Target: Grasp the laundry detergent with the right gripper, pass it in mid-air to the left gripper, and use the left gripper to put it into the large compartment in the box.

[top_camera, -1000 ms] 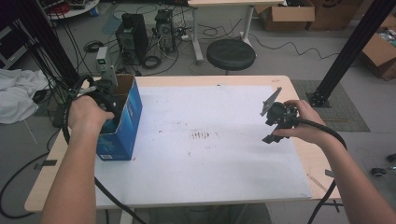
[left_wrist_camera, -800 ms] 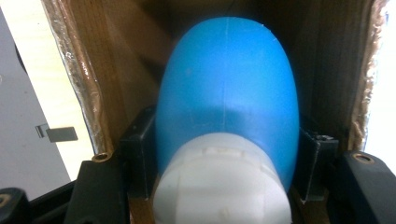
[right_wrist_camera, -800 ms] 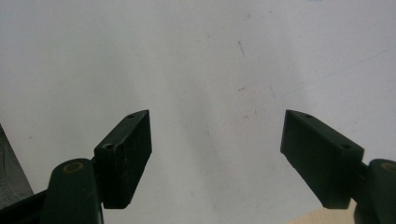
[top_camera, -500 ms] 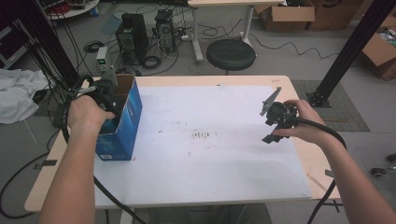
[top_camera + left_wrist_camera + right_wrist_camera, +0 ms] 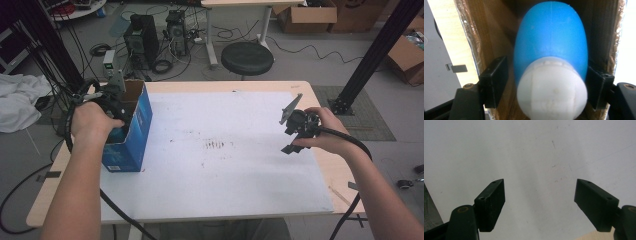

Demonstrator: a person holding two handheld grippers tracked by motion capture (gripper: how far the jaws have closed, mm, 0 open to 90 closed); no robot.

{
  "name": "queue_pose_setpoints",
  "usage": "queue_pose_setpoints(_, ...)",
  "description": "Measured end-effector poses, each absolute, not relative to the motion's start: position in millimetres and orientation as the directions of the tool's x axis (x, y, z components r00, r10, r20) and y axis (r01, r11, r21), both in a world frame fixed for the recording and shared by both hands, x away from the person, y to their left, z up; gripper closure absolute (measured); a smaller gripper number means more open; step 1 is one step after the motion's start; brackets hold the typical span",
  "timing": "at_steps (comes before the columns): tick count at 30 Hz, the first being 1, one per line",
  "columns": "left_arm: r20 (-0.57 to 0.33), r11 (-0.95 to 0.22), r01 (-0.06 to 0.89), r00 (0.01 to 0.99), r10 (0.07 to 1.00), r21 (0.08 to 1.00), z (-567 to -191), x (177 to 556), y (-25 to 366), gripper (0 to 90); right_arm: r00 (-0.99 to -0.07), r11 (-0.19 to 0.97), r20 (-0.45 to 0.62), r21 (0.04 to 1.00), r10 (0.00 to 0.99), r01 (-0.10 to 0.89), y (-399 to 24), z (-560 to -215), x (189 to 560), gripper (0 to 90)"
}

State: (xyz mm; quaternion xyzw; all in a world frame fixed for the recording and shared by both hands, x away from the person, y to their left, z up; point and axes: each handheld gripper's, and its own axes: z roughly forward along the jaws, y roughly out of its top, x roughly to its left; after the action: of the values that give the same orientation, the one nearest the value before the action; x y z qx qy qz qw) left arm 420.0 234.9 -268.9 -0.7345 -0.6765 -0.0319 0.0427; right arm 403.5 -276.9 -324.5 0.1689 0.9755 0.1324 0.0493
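Left gripper [image 5: 544, 87], jaws just opening, straddles a blue plastic bottle with white cap [image 5: 551, 52] inside the blue cardboard box [image 5: 131, 131] at the table's left; box print seems illegible. Right gripper [image 5: 540, 205] gapes empty.

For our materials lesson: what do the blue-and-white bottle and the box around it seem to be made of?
Bottle: probably plastic; smooth, softly glossy blue body with a moulded seam line, and a matte white ribbed cap.
Box: cardboard; raw brown fibrous inner walls, printed glossy blue outside, clear tape along the edges.
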Motion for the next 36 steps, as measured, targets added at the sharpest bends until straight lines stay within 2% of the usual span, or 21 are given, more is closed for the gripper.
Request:
queue_pose_setpoints(9,0.132,-0.097,0.995,0.098,0.986,-0.019,-262.0,416.4,231.7,22.6,-0.938,0.906,-0.051,0.282,0.342,0.315,-276.1,-322.9,403.8,24.7)
queue_pose_setpoints(19,0.122,-0.117,0.993,0.120,0.985,-0.029,-242.8,411.5,225.4,16.7,-0.941,0.908,-0.050,0.286,0.335,0.308,-272.2,-320.8,401.2,24.7)
queue_pose_setpoints(28,0.126,-0.220,0.976,0.218,0.968,-0.005,-207.6,405.4,199.9,15.8,-0.943,0.908,-0.054,0.294,0.328,0.299,-269.6,-316.1,401.6,24.5)
queue_pose_setpoints(36,0.088,-0.378,0.925,0.374,0.923,0.037,-196.7,403.7,145.6,15.6,-0.945,0.908,-0.048,0.298,0.324,0.296,-267.6,-312.0,402.0,22.7)
